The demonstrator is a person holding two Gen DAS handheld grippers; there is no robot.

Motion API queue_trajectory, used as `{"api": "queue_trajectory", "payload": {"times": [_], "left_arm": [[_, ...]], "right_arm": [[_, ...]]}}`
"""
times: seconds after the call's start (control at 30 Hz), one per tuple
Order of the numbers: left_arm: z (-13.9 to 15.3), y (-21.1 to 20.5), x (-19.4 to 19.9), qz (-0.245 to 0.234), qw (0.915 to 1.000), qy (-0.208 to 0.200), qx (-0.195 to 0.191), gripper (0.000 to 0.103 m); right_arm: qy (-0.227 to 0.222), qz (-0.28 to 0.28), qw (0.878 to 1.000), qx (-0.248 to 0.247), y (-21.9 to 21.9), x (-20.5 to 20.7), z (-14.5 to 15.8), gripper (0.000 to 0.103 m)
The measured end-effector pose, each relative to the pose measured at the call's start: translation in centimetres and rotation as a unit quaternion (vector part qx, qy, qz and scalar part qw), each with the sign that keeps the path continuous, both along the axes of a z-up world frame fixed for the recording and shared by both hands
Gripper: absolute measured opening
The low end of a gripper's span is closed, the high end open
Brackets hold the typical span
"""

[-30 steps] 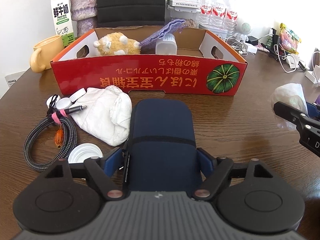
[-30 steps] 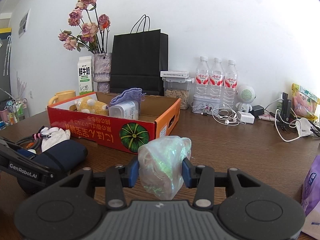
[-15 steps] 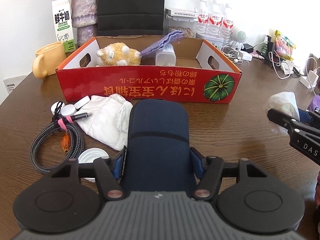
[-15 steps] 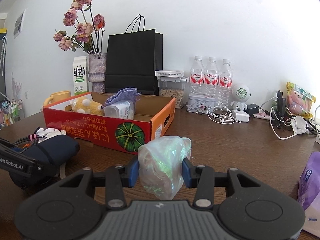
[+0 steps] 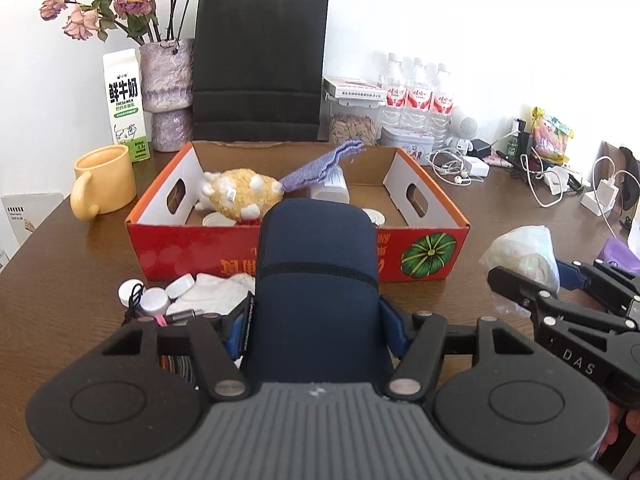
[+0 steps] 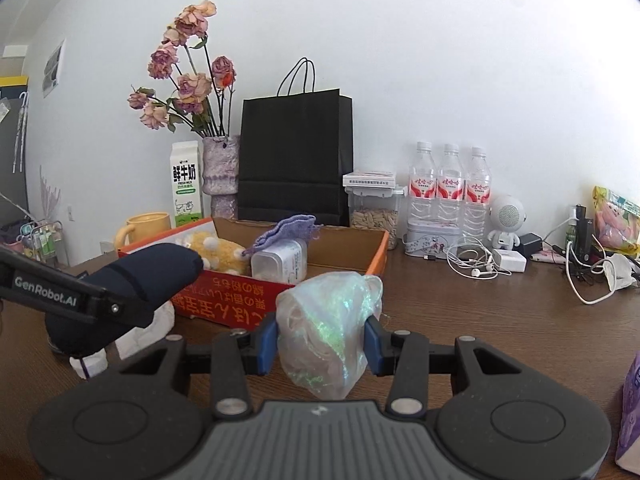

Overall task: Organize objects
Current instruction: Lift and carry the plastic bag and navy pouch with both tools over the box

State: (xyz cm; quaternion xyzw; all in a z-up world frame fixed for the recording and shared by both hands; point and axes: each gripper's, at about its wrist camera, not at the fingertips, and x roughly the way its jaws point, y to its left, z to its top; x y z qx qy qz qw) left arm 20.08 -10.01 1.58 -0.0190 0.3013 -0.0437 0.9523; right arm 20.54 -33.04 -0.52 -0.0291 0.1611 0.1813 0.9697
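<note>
My left gripper (image 5: 316, 326) is shut on a dark navy zip case (image 5: 316, 280), lifted off the table just in front of the red cardboard box (image 5: 424, 252). In the right wrist view the navy case (image 6: 132, 280) hangs at the left, near the box's front wall (image 6: 232, 300). My right gripper (image 6: 320, 338) is shut on a crinkled iridescent plastic pouch (image 6: 328, 328); that pouch (image 5: 524, 252) shows at the right of the left wrist view. Inside the box lie a yellow plush toy (image 5: 240, 196), a purple knitted cloth (image 5: 320, 168) and a clear plastic container (image 5: 330, 190).
On the table before the box lie a white cloth (image 5: 216, 296), small white caps (image 5: 156, 298) and a braided cable. A yellow mug (image 5: 104, 184), milk carton (image 5: 124, 104), vase, black paper bag (image 5: 260, 68), water bottles (image 5: 416, 96) and chargers line the back.
The left gripper closed on the navy case and lifted it off the table toward the box. The right gripper with its pouch shifted slightly, keeping its grip.
</note>
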Motion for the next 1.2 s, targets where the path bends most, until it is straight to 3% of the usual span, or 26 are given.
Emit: {"api": "queue_trajectory", "payload": {"times": [0.27, 0.67, 1.2], "left_arm": [[1.7, 1.7, 3.4, -0.002, 0.9997, -0.020, -0.014, 0.065], [2.0, 3.4, 11.0, -0.006, 0.9992, -0.034, -0.019, 0.065], [0.0, 3.6, 17.6, -0.001, 0.9994, -0.025, -0.025, 0.065]], "right_arm": [[-0.014, 0.016, 1.000, -0.005, 3.8, 2.3, 2.1, 0.042], [-0.015, 0.001, 1.000, -0.010, 7.0, 10.0, 3.5, 0.042], [0.027, 0.002, 1.000, -0.008, 7.1, 17.7, 0.5, 0.042]]}}
